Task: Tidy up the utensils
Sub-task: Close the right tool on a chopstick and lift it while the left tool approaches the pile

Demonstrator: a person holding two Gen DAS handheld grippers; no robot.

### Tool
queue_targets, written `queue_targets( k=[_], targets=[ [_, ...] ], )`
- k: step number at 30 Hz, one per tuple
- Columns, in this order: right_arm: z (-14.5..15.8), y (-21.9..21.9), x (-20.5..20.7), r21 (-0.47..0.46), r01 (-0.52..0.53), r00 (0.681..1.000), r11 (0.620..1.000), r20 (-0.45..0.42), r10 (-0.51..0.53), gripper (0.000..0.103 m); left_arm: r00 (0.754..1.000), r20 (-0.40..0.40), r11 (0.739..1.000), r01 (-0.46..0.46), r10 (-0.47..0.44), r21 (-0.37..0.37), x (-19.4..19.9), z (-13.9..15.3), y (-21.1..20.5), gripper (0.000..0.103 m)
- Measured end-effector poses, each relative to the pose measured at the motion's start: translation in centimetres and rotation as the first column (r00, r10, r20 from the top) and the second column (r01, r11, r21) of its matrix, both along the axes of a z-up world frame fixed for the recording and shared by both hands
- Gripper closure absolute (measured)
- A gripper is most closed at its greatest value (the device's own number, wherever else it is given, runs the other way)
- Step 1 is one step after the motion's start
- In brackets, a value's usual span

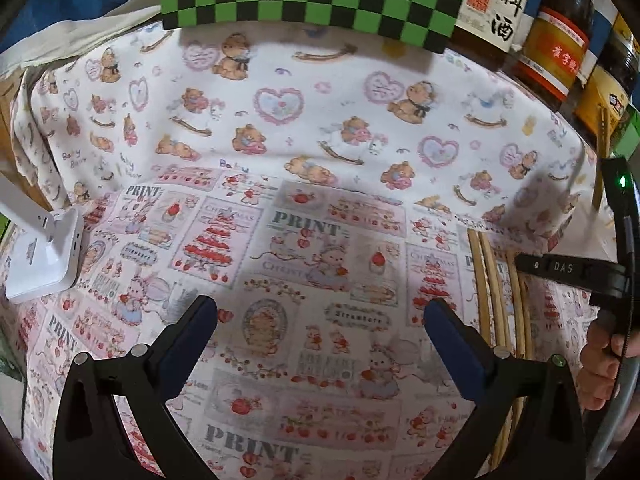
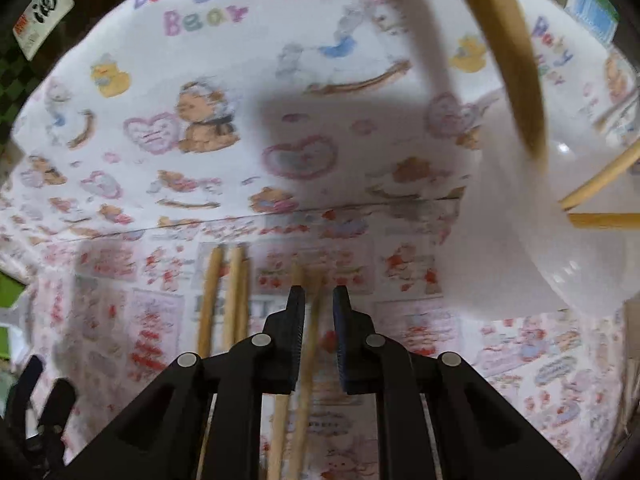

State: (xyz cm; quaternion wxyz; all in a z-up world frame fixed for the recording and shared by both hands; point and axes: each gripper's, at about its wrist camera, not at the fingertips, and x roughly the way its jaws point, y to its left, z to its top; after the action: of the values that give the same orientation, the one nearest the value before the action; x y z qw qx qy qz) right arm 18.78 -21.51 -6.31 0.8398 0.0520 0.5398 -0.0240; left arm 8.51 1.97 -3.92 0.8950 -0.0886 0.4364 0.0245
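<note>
- Left gripper [image 1: 320, 322]: black angular arms showing triangular cutouts, dark blue pads lining both fingers [image 1: 460, 344], round silver pins sitting at the pivots; one pin at 3 o'clock looking greenish.
- Right gripper [image 2: 318, 340]: same black frame, four silver pins, ribbed dark pads facing inward.
- Seen from left wrist at 3 o'clock: black housing reading "DAS", green LED glowing above it.

Soft, even indoor light; a broad shadow falls on the cloth [image 2: 320, 128]. Right wrist view is motion-blurred (left is sharper); fisheye bending and dark corners in both.
</note>
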Motion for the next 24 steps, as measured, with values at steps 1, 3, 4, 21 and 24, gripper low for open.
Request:
queue_targets(
  k=[1,3,4,21,24],
  targets=[
    [-0.2,-0.2,0.0,0.014,0.008,1.0,1.0,0.0,-0.008,0.089,1.0,-0.002,1.0,-0.002,0.002,-0.002,0.0,0.0,0.1,0.001],
    [-0.2,-0.3,-0.1,0.018,0.003,1.0,1.0,0.015,-0.003,0.089,1.0,-0.005,1.0,-0.002,0.002,-0.005,0.1,-0.1,0.1,0.001],
    [-0.1,-0.3,-0.1,0.024,0.002,1.0,1.0,0.018,-0.003,0.089,1.0,-0.006,1.0,-0.003,0.003,-0.004,0.1,-0.1,0.0,0.001],
    [7.5,-1.7,-7.5,0.128,-0.195,0.909,0.972,0.396,0.13,0.098,0.993,0.11,0.999,0.035,-0.039,0.036,-0.9,1.4,-1.2,0.011],
    [9.4,-3.0,-10.4,0.126,-0.229,0.863,0.965,0.485,0.141,0.098,0.988,0.111,0.992,0.116,-0.11,-0.046,-0.7,1.8,-1.9,0.023]
  ],
)
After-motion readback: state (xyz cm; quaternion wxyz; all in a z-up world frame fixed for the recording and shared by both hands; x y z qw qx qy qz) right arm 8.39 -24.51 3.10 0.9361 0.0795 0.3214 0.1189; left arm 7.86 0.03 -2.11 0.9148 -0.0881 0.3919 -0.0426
